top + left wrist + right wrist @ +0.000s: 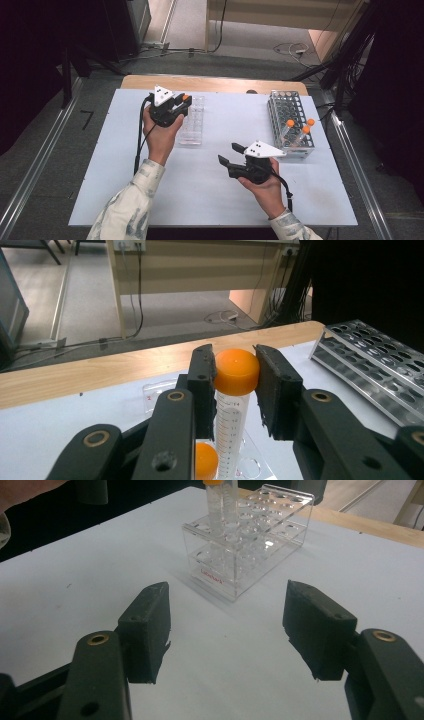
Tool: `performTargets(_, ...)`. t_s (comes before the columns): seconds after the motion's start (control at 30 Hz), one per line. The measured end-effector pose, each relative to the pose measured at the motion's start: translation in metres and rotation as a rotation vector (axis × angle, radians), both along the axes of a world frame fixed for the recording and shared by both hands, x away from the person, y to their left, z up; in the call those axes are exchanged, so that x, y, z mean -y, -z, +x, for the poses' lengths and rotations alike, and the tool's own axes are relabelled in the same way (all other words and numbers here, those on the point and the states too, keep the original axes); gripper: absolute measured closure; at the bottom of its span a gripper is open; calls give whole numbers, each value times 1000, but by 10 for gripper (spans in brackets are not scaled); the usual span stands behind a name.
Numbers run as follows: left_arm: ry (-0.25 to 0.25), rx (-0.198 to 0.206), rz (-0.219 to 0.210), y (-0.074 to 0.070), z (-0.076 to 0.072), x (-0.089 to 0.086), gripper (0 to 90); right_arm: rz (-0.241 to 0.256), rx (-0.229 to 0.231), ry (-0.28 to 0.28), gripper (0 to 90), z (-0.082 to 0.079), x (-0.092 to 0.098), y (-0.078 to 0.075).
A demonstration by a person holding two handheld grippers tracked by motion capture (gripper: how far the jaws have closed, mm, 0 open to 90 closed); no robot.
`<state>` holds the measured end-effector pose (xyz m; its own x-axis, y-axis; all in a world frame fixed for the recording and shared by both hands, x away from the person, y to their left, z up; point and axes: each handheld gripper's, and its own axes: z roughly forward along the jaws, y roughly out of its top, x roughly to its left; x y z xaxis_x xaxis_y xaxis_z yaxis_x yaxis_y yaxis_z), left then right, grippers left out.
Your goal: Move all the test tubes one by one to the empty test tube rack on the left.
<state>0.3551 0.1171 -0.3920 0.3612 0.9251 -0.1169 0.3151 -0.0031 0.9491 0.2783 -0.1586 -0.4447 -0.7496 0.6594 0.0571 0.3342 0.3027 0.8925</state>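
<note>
My left gripper [181,101] is shut on the orange cap of a clear graduated tube [236,371], held upright over the far end of the clear plastic rack [192,122]. In the left gripper view [234,354] both jaws press the cap's sides, and a second orange cap [205,460] shows lower down. The right gripper view shows a tube [220,505] standing at the far corner of the clear rack [245,550]. My right gripper [231,154] [227,630] is open with nothing between its jaws, low over the white table, right of that rack.
A metal rack [280,107] [380,370] stands at the right back of the white table [200,195] and holds orange-capped tubes [290,123]. Behind the white surface runs the wooden table edge [215,82]. Cables lie on the floor beyond.
</note>
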Motion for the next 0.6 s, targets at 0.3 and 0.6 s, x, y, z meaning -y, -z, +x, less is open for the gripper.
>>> performTargets(0.3, 5, -7, 43, 9, 1, 4, 705, -4, 1, -1, 344, 0, 0, 1)
performTargets(0.6, 5, -33, 75, 24, 1, 9, 704, -6, 1, 0, 347, -1, -1, 1)
